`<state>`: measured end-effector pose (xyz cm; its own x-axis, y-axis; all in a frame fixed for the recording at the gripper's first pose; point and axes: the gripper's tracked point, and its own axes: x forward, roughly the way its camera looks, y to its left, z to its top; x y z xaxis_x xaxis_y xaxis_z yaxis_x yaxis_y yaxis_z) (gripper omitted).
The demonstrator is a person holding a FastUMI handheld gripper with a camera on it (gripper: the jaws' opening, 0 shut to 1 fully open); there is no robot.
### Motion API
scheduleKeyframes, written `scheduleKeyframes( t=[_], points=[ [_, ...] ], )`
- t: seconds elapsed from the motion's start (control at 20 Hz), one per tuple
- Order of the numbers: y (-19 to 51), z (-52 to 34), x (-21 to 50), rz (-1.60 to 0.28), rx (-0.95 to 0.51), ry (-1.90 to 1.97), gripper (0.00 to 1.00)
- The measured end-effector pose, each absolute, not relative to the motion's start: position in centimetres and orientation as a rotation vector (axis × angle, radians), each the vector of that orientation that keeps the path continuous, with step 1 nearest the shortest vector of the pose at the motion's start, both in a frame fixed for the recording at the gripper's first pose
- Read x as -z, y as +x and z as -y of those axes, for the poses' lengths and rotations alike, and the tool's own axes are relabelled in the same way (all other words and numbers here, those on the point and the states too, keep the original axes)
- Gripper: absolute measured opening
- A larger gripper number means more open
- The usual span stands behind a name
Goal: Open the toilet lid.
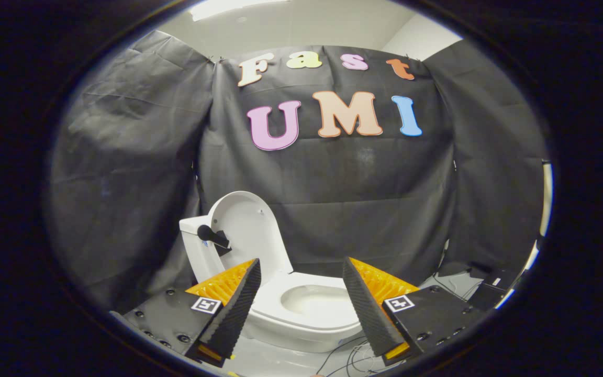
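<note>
- The gripper point(301, 283) had its fingers spread wide, holding nothing.
- The toilet point(301, 314) sat low in the frame's centre, between and beyond them.
- Its lid point(252, 235) stood upright, left of centre.

The white round toilet lid point(246, 225) stands up, leaning back on the white tank point(192, 229). The white toilet bowl point(306, 309) sits just ahead of the gripper point(301, 272), whose fingers are wide apart, holding nothing.
</note>
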<state>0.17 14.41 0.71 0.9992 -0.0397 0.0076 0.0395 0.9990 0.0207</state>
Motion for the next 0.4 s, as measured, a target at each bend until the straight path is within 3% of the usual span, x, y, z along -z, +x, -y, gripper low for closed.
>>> scheduleKeyframes(
  t=[0.4],
  points=[
    [1.04, -13.89, -0.86, 0.021, 0.050, 0.040, 0.97]
  ],
)
